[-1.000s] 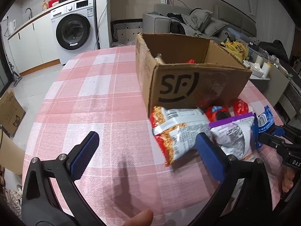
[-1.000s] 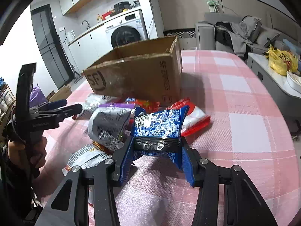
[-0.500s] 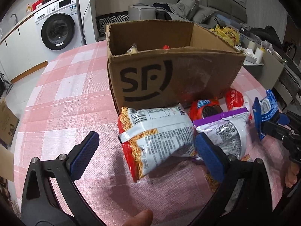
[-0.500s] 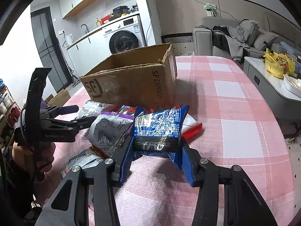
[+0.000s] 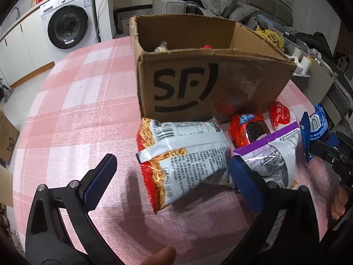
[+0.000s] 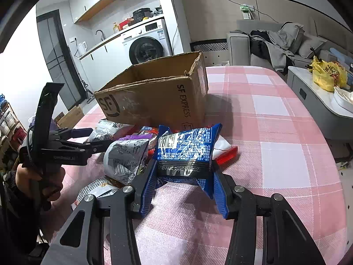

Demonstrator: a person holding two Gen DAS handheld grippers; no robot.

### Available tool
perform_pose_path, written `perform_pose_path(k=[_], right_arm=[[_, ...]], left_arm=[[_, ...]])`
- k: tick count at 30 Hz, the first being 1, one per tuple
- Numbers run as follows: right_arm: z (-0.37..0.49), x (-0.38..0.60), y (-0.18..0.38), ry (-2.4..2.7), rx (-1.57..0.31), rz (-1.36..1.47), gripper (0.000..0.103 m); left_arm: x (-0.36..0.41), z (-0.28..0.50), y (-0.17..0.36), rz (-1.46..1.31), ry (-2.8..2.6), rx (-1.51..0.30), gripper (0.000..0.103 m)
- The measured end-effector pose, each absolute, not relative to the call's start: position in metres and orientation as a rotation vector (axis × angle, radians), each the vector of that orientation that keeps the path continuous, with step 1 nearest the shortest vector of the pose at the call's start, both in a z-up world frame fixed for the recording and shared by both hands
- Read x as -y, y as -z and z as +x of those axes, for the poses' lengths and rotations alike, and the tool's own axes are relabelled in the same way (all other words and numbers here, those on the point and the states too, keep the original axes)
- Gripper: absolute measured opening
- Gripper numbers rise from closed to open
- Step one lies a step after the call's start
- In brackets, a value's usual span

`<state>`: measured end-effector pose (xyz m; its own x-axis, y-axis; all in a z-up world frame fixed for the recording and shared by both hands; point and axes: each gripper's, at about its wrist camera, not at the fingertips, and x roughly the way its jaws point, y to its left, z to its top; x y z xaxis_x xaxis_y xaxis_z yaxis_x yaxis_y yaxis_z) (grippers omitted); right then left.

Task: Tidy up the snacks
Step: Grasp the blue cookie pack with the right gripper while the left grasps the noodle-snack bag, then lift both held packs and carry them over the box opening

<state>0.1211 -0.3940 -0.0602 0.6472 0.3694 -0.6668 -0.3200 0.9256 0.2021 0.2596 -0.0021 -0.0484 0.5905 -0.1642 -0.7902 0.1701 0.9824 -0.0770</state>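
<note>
An open cardboard box [image 5: 198, 84] marked SF stands on the pink checked tablecloth [image 5: 83, 101], with a few snacks inside. In front of it lie a red and white noodle snack bag [image 5: 187, 159], a purple and silver bag [image 5: 273, 156], a red cookie pack [image 5: 247, 128] and a small red packet [image 5: 279, 114]. My left gripper [image 5: 174, 176] is open, its fingers either side of the noodle bag. My right gripper [image 6: 183, 190] is shut on a blue snack pack [image 6: 187, 148], held above the table; it also shows in the left wrist view [image 5: 317, 128]. The box [image 6: 154, 97] is beyond it.
A washing machine [image 5: 68, 26] and white cabinets stand behind the table to the left. A grey sofa [image 6: 275, 44] with clothes and a side table with a yellow bag [image 6: 326, 72] are to the right. Another flat packet [image 6: 97, 190] lies near the table's front.
My left gripper has swung right and moved in toward the box and the noodle bag. My right gripper has lifted the blue pack higher and drawn back a little.
</note>
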Motion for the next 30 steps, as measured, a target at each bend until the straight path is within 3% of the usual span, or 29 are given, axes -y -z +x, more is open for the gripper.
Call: perform_pose_path(k=[3,5,13,30], right_arm=[[0.121,0.393,0.060,-0.398,-0.771,0.065,0.047],[0.121,0.392,0.059,-0.402,-0.771,0.065,0.047],[0.119,0.388,0.055,-0.411,-0.757,0.056,0.047],[0.114,0.385,0.036,-0.427,-0.699,0.076,0.047]], left_arm=[[0.002,0.262,0.051,-0.003,0.221,-0.927,0.092],[0.005,0.261,0.051,-0.002,0.251,-0.919,0.080],[0.009,0.250,0.049,-0.001,0.282,-0.899,0.059],[-0.013,0.211,0.018,-0.047,0.286,-0.809,0.057]])
